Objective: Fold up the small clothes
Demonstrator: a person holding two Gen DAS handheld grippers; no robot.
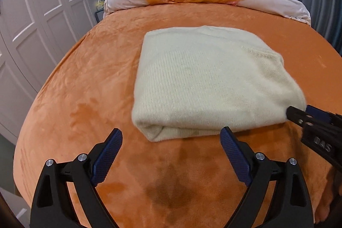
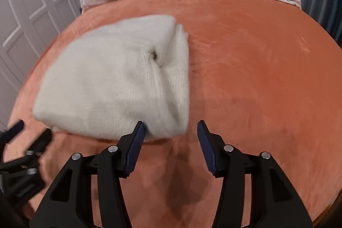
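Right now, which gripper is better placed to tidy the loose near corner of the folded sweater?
Right, probably. The right gripper is open at the cream sweater's near-right corner, one pad against the knit. The left gripper is open too, but hovers short of the near edge.

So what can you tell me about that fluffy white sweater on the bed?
The sweater is cream-white, knitted and fuzzy, with fine ribbing. It is folded into a thick, roughly square bundle, layers showing along the near edge, and a seam and small hole-like gap on the right side. It lies flat on the orange blanket. The right gripper is open with one of its fingers at the near right corner; the left gripper is open, just short of it.
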